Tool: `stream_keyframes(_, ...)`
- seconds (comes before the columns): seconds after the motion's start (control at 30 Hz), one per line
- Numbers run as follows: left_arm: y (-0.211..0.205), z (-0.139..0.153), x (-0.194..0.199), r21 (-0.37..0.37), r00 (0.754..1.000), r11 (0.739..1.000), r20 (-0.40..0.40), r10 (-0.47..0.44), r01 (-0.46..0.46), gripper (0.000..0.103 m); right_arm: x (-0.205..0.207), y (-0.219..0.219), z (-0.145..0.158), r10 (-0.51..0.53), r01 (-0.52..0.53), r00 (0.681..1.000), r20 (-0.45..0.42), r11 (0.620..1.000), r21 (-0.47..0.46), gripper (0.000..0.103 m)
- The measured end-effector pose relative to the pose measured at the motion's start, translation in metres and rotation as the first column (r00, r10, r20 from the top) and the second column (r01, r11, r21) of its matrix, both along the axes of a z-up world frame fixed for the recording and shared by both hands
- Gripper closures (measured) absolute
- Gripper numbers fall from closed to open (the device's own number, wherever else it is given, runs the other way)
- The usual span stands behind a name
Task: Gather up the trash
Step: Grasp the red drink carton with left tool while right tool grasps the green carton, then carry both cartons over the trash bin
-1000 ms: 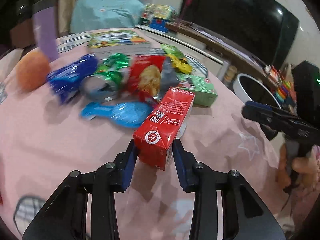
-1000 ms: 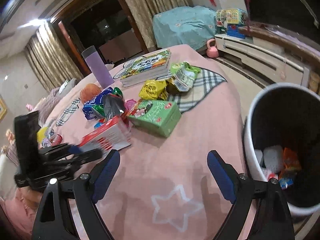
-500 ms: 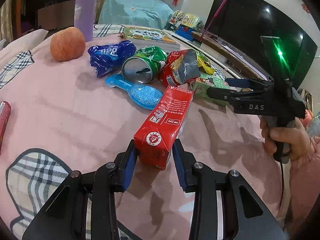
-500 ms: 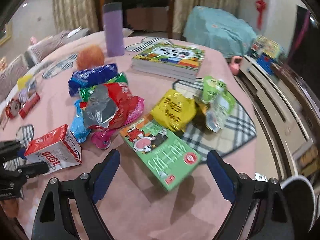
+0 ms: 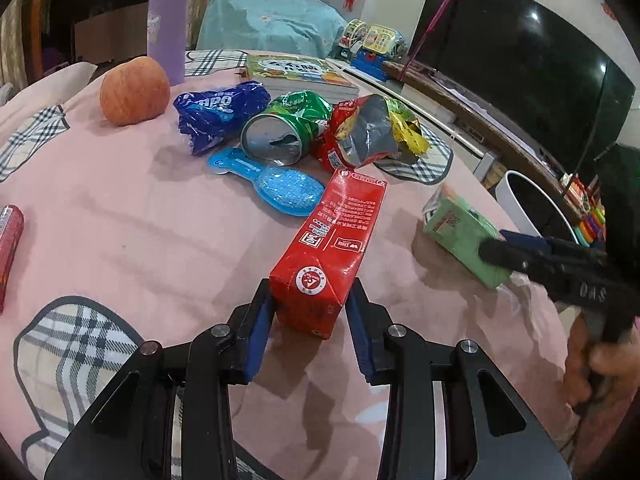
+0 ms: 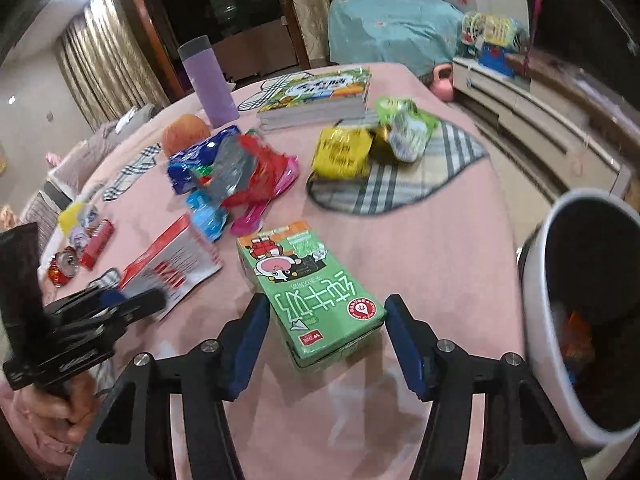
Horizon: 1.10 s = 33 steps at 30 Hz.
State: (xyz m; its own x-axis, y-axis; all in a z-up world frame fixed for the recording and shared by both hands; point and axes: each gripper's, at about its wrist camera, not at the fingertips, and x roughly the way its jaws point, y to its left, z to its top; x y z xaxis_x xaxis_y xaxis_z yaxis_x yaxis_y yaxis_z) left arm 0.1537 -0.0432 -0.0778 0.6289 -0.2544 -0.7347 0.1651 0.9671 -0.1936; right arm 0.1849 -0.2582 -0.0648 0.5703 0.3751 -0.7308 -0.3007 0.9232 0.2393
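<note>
Two cartons on pink cloth. Left gripper clamps red carton; right gripper closing around green carton, gaps remain. Only right wrist view shows bin interior, 3 o'clock.

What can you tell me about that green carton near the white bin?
The green carton is a rectangular drink box, seemingly coated card, printed with a cartoon figure, white lettering and a round red seal. It lies flat on the pink tablecloth, its folded top end pointing towards the other litter. The right gripper straddles its near end, jaws closing, with the left pad at the carton's edge and a small gap at the right pad. The white bin stands just beside the table.
</note>
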Motion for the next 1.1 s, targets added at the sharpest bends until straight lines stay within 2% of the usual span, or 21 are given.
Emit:
stream_keyframes(0.13, 0.004, 0.001, -0.001, -0.022, 1.000, 1.000, -0.010, 0.003, -0.003, 0.067, -0.007, 0.007, 0.002, 0.054, -0.053, 0.998, 0.027, 0.998, -0.019, 0.039)
stream_keyframes(0.2, 0.006, 0.003, 0.000, -0.024, 1.000, 1.000, -0.008, 0.006, -0.006, 0.064, -0.005, 0.011, 0.004, 0.073, -0.069, 0.996, 0.052, 0.995, -0.076, 0.034)
stream_keyframes(0.3, 0.003, 0.004, 0.002, 0.000, 1.000, 1.000, 0.004, 0.007, -0.007, 0.055, -0.001, 0.017, 0.005, 0.120, -0.112, 0.990, 0.070, 0.988, -0.111, 0.034)
stream_keyframes(0.47, -0.004, 0.007, 0.009, 0.038, 0.999, 0.999, 0.026, -0.019, 0.018, 0.055, 0.001, 0.030, -0.003, 0.170, -0.157, 0.983, 0.067, 0.974, -0.164, 0.036)
stream_keyframes(0.5, -0.005, 0.006, 0.010, 0.038, 0.999, 0.999, 0.024, -0.026, 0.025, 0.057, 0.000, 0.030, -0.005, 0.161, -0.149, 0.985, 0.065, 0.975, -0.162, 0.042)
stream_keyframes(0.57, -0.008, 0.005, 0.013, 0.033, 0.999, 0.998, 0.017, -0.049, 0.048, 0.069, -0.003, 0.027, -0.007, 0.138, -0.128, 0.988, 0.063, 0.981, -0.146, 0.043)
stream_keyframes(0.63, -0.014, 0.004, 0.011, 0.044, 0.998, 0.997, 0.013, -0.065, 0.065, 0.072, -0.009, 0.024, -0.008, 0.103, -0.093, 0.992, 0.069, 0.986, -0.138, 0.046)
stream_keyframes(0.73, -0.025, 0.006, 0.003, 0.041, 0.996, 0.995, 0.020, -0.089, 0.088, 0.073, -0.018, 0.014, -0.007, 0.026, -0.018, 0.997, 0.072, 0.994, -0.107, 0.047)
stream_keyframes(0.87, -0.043, 0.013, -0.006, 0.032, 0.991, 0.992, 0.035, -0.126, 0.125, 0.073, -0.038, -0.003, -0.002, -0.069, 0.070, 0.994, 0.085, 0.998, -0.010, 0.047)
stream_keyframes(1.1, -0.076, 0.022, -0.013, 0.041, 0.981, 0.982, 0.044, -0.187, 0.185, 0.073, -0.069, -0.032, 0.009, -0.178, 0.165, 0.979, 0.101, 0.979, 0.123, 0.048)
